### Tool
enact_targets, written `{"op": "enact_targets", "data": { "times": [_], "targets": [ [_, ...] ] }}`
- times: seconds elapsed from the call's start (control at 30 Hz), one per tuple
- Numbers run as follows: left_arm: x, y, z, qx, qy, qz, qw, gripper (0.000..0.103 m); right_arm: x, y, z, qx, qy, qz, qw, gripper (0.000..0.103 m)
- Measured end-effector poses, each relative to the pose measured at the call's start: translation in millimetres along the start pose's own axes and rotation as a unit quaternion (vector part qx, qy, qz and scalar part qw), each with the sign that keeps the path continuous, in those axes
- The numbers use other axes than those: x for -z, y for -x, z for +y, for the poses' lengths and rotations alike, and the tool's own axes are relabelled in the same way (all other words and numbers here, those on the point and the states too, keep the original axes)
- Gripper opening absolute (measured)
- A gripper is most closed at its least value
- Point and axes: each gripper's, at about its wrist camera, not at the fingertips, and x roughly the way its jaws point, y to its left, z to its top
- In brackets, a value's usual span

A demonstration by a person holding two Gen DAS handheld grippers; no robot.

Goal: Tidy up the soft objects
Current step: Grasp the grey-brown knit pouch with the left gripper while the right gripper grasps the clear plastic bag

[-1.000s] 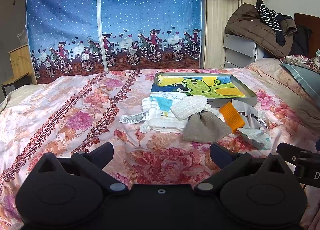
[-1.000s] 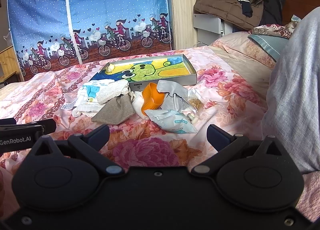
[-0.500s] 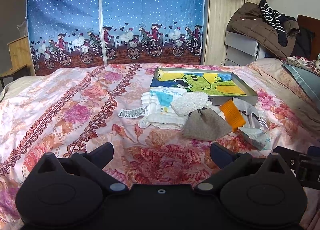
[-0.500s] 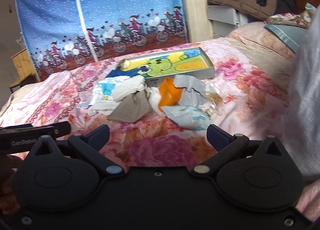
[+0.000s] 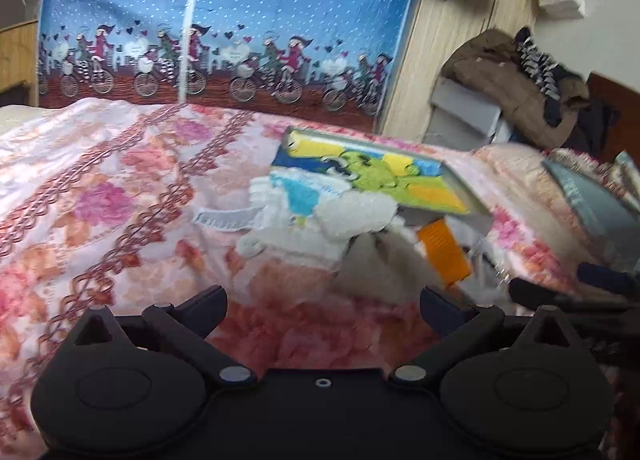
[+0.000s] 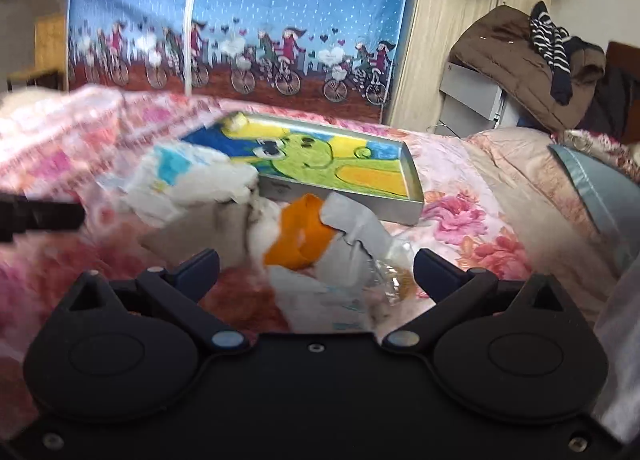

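A pile of soft things lies on the floral bedspread (image 5: 100, 195) in front of a shallow metal tray (image 6: 412, 179) with a green cartoon bottom. The pile holds a white and blue cloth (image 5: 296, 207), a white knitted piece (image 5: 356, 211), a grey-brown pouch (image 5: 380, 264), an orange piece (image 6: 300, 236), a grey cloth (image 6: 352, 232) and a pale printed packet (image 6: 332, 300). My left gripper (image 5: 322, 302) is open and empty, just short of the pouch. My right gripper (image 6: 316, 266) is open and empty, over the orange piece and packet. Both views are blurred.
A blue curtain with bicycle figures (image 5: 224, 27) hangs behind the bed. Coats are heaped on a grey cabinet (image 6: 516, 55) at the right. Pillows (image 6: 596, 187) lie at the right edge. The other gripper shows at the frame edge in each view (image 5: 576, 300) (image 6: 36, 215).
Both grippers have moved forward toward the pile, which now looks larger and nearer. The views have tilted and blurred. Both jaws stay open.
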Motion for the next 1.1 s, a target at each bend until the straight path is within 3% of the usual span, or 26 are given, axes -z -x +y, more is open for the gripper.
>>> {"op": "enact_targets", "data": {
  "times": [0.17,0.43,0.5,0.63,0.73,0.8,0.9,0.93,0.97,1.1],
  "targets": [
    [-12.1,-40.7,-3.1,0.036,-0.003,-0.008,0.9993,0.102,7.7,-26.9,8.0,0.004,0.012,0.056,0.998,0.103],
    [-14.6,-113.1,-3.9,0.090,0.028,0.067,0.9933,0.099,17.3,-46.7,28.4,0.043,0.082,0.074,0.993,0.102],
    [-13.4,-122.8,-1.9,0.089,0.036,0.080,0.9922,0.093,18.8,-46.0,35.3,0.046,0.097,0.067,0.992,0.096],
    [-12.1,-132.0,4.0,0.093,0.058,0.093,0.9897,0.083,17.9,-50.5,38.7,0.033,0.090,0.071,0.993,0.067],
    [-10.8,-136.0,7.5,0.102,0.073,0.109,0.9861,0.067,17.1,-50.7,33.9,0.024,0.070,0.072,0.995,0.050],
    [-9.0,-138.8,7.8,0.107,0.074,0.118,0.9844,0.048,19.1,-50.7,26.9,0.019,0.060,0.073,0.995,0.042],
    [-6.4,-141.4,7.8,0.108,0.073,0.126,0.9834,0.036,20.3,-50.8,25.0,0.016,0.059,0.076,0.995,0.032],
    [-5.9,-141.8,8.0,0.110,0.074,0.128,0.9829,0.034,20.8,-49.7,25.9,0.016,0.062,0.075,0.995,0.026],
    [-5.4,-141.9,8.4,0.112,0.074,0.128,0.9826,0.024,21.1,-47.8,26.0,0.014,0.063,0.074,0.995,0.017],
    [-2.5,-138.3,3.0,0.114,0.055,0.122,0.9844,0.013,23.0,-46.9,33.2,0.023,0.092,0.073,0.993,0.010]
  ]
}}
